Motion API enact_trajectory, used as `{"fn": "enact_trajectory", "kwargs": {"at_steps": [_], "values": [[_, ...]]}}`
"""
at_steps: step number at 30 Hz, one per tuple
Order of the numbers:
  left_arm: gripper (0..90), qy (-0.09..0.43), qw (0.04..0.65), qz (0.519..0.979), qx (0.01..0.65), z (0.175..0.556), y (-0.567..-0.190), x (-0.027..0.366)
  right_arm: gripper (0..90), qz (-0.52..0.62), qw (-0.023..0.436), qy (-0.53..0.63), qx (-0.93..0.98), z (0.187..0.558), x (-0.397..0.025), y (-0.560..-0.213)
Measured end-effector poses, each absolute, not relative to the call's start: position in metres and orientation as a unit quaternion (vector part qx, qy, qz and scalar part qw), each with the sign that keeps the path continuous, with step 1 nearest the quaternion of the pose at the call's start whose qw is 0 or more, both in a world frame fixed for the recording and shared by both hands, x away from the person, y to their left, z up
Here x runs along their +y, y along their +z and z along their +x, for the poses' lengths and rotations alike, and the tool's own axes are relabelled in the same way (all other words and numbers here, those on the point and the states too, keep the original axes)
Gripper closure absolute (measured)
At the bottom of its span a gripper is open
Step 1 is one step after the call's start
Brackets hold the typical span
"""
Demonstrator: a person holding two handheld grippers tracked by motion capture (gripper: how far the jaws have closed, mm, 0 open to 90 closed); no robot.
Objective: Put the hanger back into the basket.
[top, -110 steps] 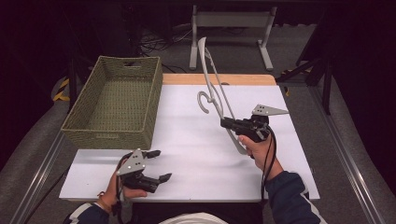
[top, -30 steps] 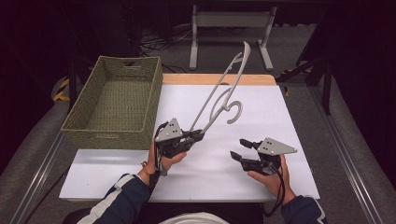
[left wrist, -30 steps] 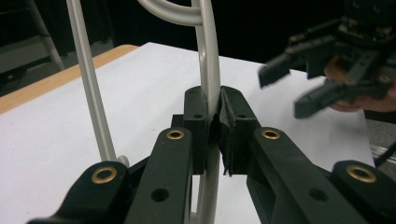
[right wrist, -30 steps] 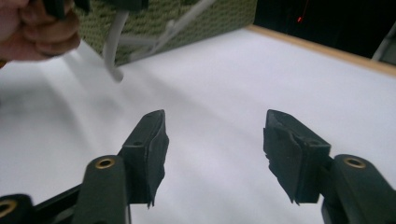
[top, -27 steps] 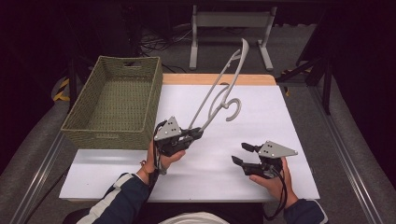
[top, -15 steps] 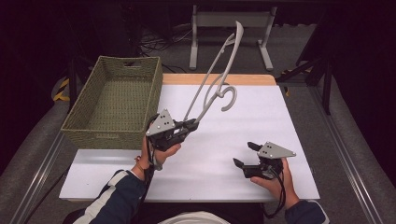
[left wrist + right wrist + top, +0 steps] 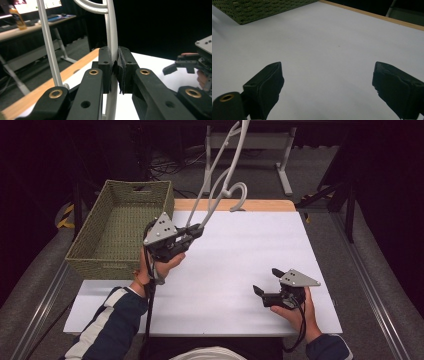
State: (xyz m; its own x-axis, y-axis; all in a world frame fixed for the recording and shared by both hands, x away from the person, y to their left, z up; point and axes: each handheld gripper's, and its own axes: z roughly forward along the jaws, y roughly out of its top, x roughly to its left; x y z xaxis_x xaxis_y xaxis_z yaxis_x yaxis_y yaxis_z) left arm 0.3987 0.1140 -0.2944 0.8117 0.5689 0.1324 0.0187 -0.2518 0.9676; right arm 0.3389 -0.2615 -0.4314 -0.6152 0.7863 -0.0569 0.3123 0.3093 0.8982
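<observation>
White table (image 7: 240,285), hanger (image 7: 220,175) in left tool (image 7: 195,231)

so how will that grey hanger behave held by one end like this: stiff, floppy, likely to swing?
Probably stiff: the hanger keeps its shape though clamped only near one end by the left gripper. Likely light, since one hand holds it raised. It may pivot in the grip, as the smooth thin bar sits between narrow pads.

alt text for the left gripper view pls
The left gripper is shut on a pale grey hanger that rises out of frame. Beyond lie the white table and, at right, the open right gripper.
</observation>
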Motion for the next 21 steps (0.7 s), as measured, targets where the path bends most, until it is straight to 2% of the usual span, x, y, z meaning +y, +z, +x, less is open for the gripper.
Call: {"fn": "enact_trajectory", "kwargs": {"at_steps": [15,21], "values": [[82.5,0.287,0.554,0.743,0.241,0.411,-0.288,0.191,10.3,0.357,0.258,0.450,0.776,0.341,-0.258,-0.437],[82.5,0.305,0.508,0.767,0.244,0.421,-0.300,0.216,10.3,0.360,0.253,0.449,0.778,0.342,-0.257,-0.439]]}}
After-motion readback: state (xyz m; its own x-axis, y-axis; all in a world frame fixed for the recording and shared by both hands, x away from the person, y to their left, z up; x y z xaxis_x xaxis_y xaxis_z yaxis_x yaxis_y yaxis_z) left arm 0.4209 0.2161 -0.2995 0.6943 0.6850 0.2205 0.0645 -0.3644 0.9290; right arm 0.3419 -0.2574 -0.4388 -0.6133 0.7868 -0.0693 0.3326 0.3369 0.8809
